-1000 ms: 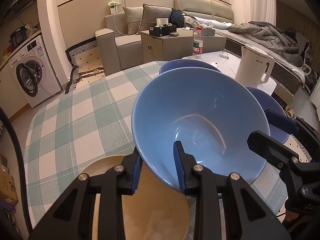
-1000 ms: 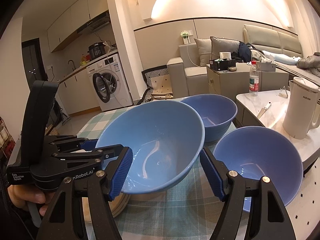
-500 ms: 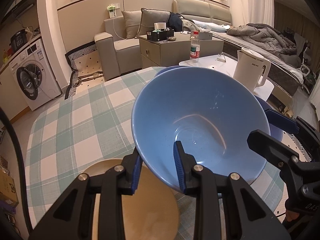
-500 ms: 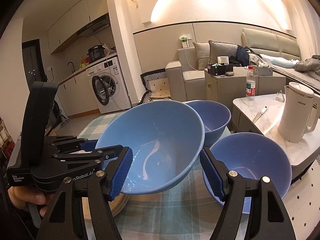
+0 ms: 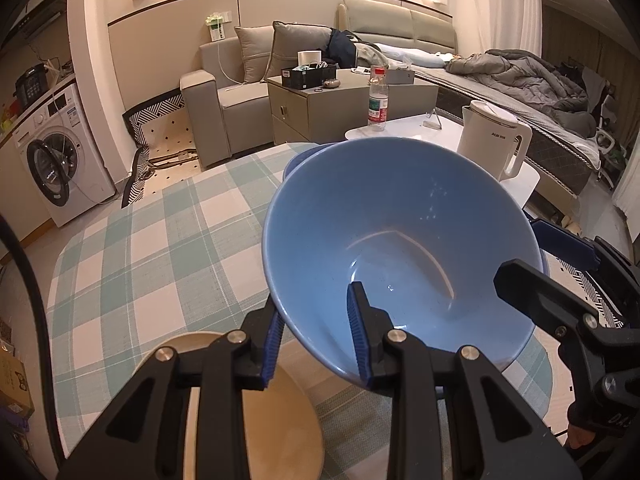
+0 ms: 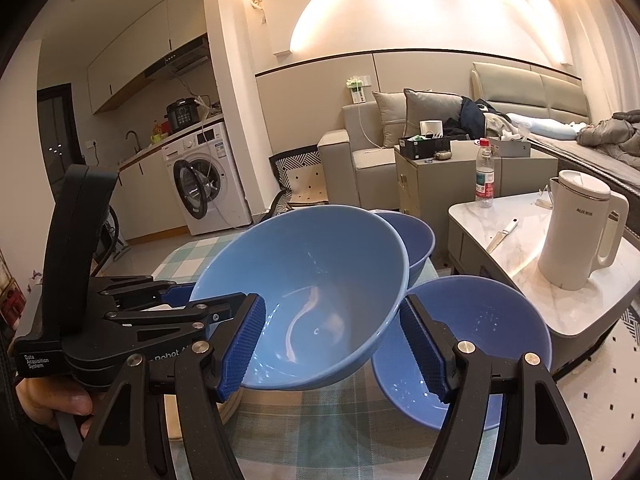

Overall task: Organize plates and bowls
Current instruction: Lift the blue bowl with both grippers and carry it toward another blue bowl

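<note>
Bowl (image 5: 400, 240) tilted, rim pinched by left gripper (image 5: 316, 344), off table.

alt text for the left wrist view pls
The left gripper pinches the near rim of a big light blue bowl, held tilted above a green checked tablecloth. A tan plate lies below; the right gripper is at the right edge.

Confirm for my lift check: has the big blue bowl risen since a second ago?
Yes. The big blue bowl now hides more of the bowl behind it and sits farther above the tan plate.
</note>
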